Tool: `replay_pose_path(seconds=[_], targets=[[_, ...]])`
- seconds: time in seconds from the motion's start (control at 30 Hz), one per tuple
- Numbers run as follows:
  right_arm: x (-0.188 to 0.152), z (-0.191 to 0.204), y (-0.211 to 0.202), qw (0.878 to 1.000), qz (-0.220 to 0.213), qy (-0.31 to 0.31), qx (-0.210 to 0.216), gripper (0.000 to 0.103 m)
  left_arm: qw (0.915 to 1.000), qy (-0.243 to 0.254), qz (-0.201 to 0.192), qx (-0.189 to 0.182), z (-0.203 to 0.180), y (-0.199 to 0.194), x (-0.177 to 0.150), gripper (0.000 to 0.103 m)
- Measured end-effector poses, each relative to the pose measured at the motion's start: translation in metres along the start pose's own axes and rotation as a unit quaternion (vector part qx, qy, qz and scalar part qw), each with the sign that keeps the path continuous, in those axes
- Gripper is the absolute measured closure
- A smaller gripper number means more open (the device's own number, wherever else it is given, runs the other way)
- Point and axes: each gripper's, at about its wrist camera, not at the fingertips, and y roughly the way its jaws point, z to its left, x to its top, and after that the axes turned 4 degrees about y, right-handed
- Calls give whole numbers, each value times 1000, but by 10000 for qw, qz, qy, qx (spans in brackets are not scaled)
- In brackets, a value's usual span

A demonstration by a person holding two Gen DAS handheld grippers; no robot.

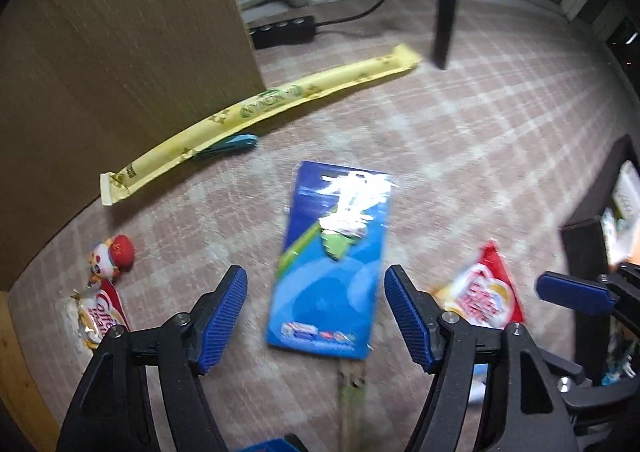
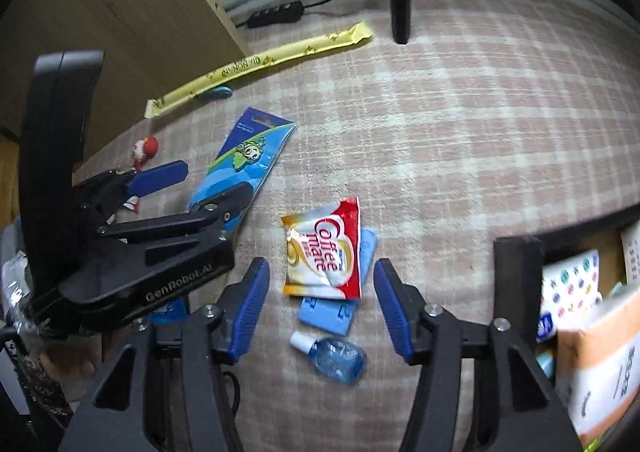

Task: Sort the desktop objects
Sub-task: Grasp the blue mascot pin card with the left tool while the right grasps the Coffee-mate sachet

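Checked counter: we hover our left gripper (image 1: 316, 316) astride the blue card (image 1: 332, 260), lengthwise between its parted jaws; right gripper (image 2: 320, 304), agape, brackets the creamer sachet (image 2: 324, 252).

A home room, with the work done on a surface covered by a pink-and-cream checked cloth (image 2: 460, 124). A black power strip (image 1: 282, 30) with its cable lies by a pale skirting board (beside a dark furniture leg (image 1: 446, 12)). A wooden panel (image 1: 120, 52) stands at the left, and household clutter includes 2 Coffee-mate sachets (image 2: 324, 252) and a small toy figure (image 1: 112, 256).
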Motion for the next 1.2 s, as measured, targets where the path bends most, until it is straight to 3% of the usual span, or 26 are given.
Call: replay_pose_path(seconds=[0.13,0.4,0.47,0.57,0.8,0.93,1.03,1.07,1.2], targets=[[8,2,11,10000,60,-17,-74,49,9999,-116,-28,-45,8,8,1,29],[12,15,27,9993,211,-280,-161,49,9992,-371,-120,4,30,8,-4,31],[12,19,31,9988,262,-361,-208,49,9993,-309,-104,-157,29,7,-5,31],[12,27,33,9980,252,-510,-279,49,9999,-108,-103,29,22,10,-4,28],[10,39,37,9942,168,-847,-642,49,9996,257,-88,-92,7,12,-1,26],[9,36,36,9949,223,-812,-558,49,9981,599,-17,-118,-3,17,-4,22],[9,31,33,9949,199,-817,-550,49,9981,559,19,-247,0,16,-4,36],[9,31,32,9949,189,-817,-561,49,9981,574,-1,-245,0,14,-4,48],[11,28,30,9950,166,-773,-605,58,9974,697,20,-200,-4,13,-7,49]])
